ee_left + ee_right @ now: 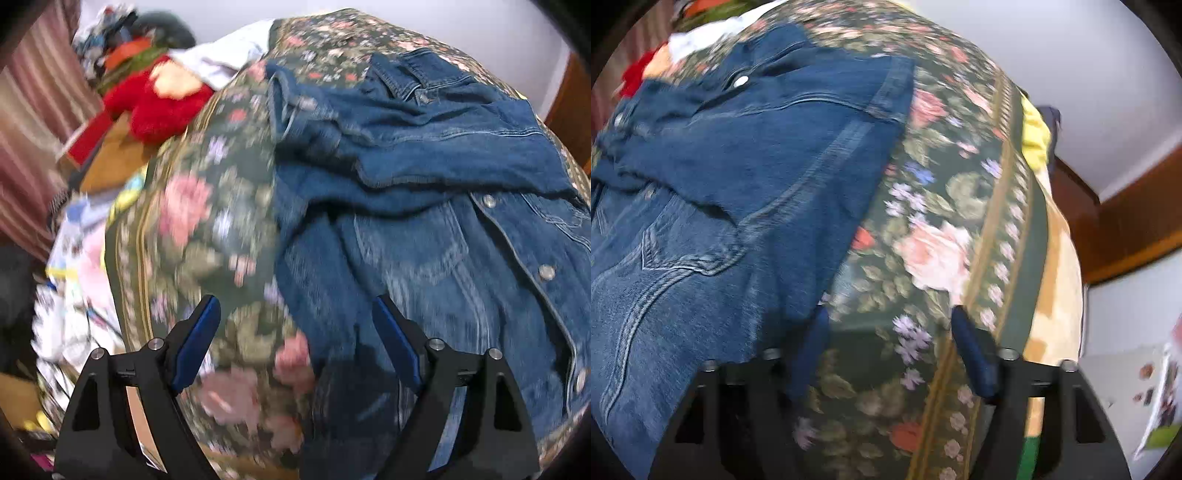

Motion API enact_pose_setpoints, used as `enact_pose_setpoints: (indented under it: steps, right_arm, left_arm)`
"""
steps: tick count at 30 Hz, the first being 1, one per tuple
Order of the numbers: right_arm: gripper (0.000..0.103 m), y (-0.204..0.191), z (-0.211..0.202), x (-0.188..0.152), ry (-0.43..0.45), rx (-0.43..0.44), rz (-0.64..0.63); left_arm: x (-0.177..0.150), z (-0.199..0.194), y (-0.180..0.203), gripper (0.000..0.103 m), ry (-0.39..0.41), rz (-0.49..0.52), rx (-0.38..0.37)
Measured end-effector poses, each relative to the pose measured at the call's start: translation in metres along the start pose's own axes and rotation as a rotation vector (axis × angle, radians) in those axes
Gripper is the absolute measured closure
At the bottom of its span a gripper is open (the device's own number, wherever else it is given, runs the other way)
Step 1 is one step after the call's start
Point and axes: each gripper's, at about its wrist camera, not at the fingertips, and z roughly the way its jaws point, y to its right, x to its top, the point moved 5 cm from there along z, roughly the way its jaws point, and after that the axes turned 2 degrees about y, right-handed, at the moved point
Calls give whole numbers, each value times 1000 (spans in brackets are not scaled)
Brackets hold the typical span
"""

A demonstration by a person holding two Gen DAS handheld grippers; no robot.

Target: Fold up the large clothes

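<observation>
Hovering with jaws spread wide and nothing held, the left hand-held gripper (295,343) is seen poised over the near left edge of a denim jacket (424,192), one blue pad above the denim and the other above the floral bedspread (207,206) beside it. The right hand-held gripper (890,350) is likewise released and empty, its left pad at the jacket's right edge, its right pad over the bedspread's striped border. The jacket is spread across the bed, front up, metal buttons (546,272) showing, with one sleeve already laid crosswise over the chest.

Heavy, stiff cloth is to be expected: denim of this weight is judged likely to hold a crease, resist bunching and drag rather than slide on the bedspread. A firm pinch is best taken on the doubled seams at the hem corners nearest each gripper, where the thickness should keep the fabric from slipping out; buttons and the pocket flap are better avoided. Beyond the jacket, a red plush toy (159,107) is piled with other clutter.
</observation>
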Motion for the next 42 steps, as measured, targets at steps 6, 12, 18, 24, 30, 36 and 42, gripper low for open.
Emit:
enact_pose_setpoints:
  steps: [6,12,18,24,30,36,42]
  right_arm:
    - [35,27,-31,-19,-6,145,164]
    - [35,16,-83,-38,65,259,216]
    - [35,-17,-103,-59,71,404,243]
    - [35,-43,-102,-76,57,507,260]
    - [46,-54,-100,-76,88,485,240]
    - [83,-58,-105,-68,104,528,229]
    - [87,-56,-121,-48,194,549,229]
  left_arm:
    - [-40,-4,-15,19,-69,-133,-71]
    - [-70,-6,-10,19,-123,-199,-152]
    - [-94,2,0,18,-183,-235,-209]
    - [-109,10,-4,18,-192,-371,-273]
    - [-112,0,7,50,-169,-347,-369]
    - [-95,-17,13,84,-131,-297,-309]
    - [-47,-54,20,86,13,-235,-298]
